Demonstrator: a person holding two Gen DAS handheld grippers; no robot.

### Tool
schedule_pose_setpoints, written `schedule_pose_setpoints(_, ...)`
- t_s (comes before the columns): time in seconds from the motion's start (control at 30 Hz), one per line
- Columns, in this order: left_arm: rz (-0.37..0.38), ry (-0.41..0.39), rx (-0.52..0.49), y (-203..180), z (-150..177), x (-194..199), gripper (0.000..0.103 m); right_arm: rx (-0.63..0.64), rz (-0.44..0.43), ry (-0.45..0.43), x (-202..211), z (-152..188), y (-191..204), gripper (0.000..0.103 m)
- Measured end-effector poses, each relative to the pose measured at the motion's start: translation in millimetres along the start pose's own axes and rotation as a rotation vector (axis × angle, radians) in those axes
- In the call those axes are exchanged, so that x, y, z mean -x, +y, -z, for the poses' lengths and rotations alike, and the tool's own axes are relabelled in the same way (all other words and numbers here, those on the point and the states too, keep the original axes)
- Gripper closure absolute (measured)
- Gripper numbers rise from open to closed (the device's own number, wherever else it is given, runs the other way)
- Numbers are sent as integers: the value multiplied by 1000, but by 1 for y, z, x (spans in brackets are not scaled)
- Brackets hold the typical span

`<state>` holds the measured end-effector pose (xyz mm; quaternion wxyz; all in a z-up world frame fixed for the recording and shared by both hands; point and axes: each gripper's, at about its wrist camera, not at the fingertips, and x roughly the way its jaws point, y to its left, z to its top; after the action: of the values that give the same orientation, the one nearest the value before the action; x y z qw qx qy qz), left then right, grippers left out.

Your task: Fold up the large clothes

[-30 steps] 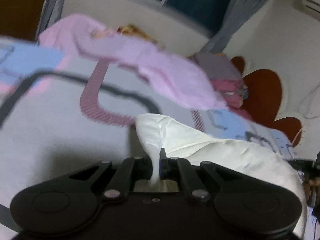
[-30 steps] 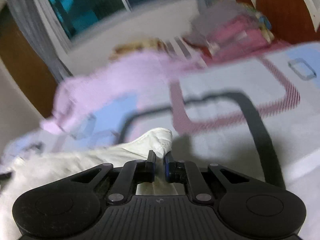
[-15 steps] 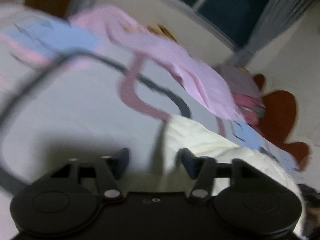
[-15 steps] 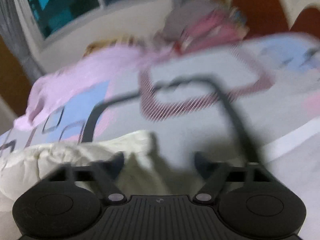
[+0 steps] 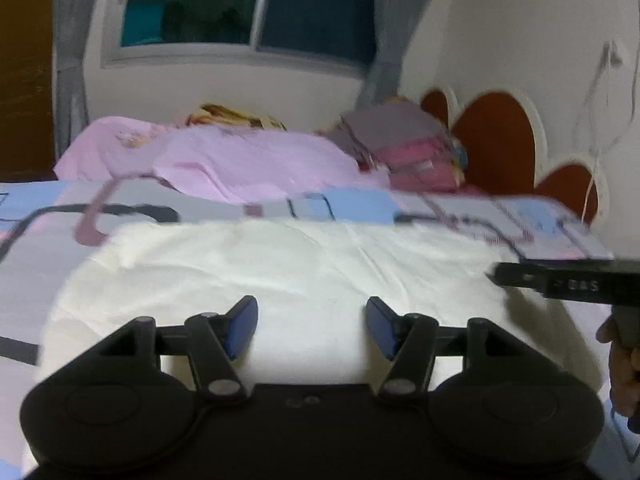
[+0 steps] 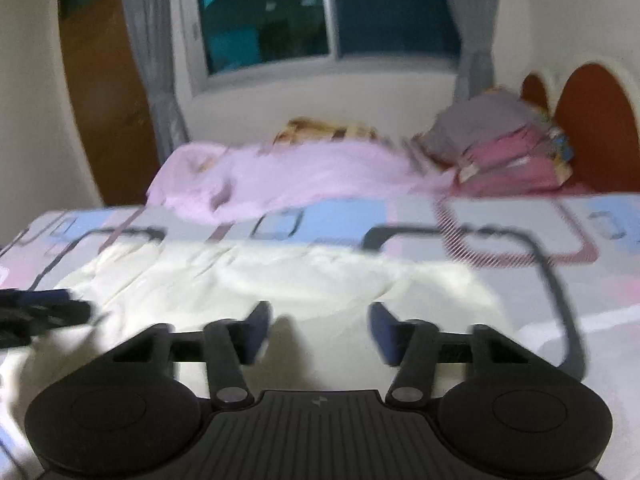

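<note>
Garment [image 5: 304,264], cream: spread flat across the near part of the bed [image 5: 48,248], wrinkled, lying widthways in front of both my claws; same garment [image 6: 304,280] in the right view.

Left claw [image 5: 312,326]: released, blue pads [image 5: 240,326] wide apart, nothing between them, poised over the near edge of the garment.

Right claw [image 6: 318,330]: released, fingers spread, empty, also over the garment's near edge. Its tip [image 5: 560,280] shows from the left view as a dark bar at the right side, above the cloth's right end. The hand [image 5: 622,360] on its grip is partly seen below that. Whether either claw touches the cloth, I cannot tell.

Bedsheet [image 6: 500,240]: grey with blue and pink blocks and dark rounded outlines, showing beyond and to both sides of the garment.

Pink cloth [image 5: 248,164]: loose heap at the far side of the bed, well apart from the cream garment.

Folded stack [image 5: 408,148]: grey piece on top, pink pieces under it, far right, beside the headboard [image 5: 496,136].

Window [image 6: 328,12]: on the far wall, dark, with grey curtains [image 6: 152,60] on either side.

Both views are somewhat blurred.
</note>
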<state>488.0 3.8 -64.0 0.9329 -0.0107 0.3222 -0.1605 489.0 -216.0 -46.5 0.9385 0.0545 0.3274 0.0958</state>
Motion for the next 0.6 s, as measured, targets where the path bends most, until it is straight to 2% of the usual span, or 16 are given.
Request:
schedule_pose_setpoints(0.1, -52, 41, -31, -4, 12, -21, 36, 39, 43, 56, -23, 10, 5, 51)
schedule_pose_setpoints(0.17, -60, 58, -18, 2, 19, -28, 35, 57, 65, 69, -35, 16, 1, 51)
schedule_pose_setpoints(0.3, -49, 56, 1, 18, 24, -28, 35, 55, 56, 78, -40, 22, -7, 51)
schedule_pose_setpoints(0.4, -77, 52, -2, 29, 24, -12, 36, 21, 74, 54, -19, 21, -14, 51)
schedule_pose_setpoints(0.5, -160, -19, -3, 43, 31, 28, 13, -14, 58, -16, 24, 23, -22, 51)
schedule_pose_setpoints(0.6, -195, 5, 80, 63, 51, 57, 14, -41, 44, -13, 49, 35, -28, 51)
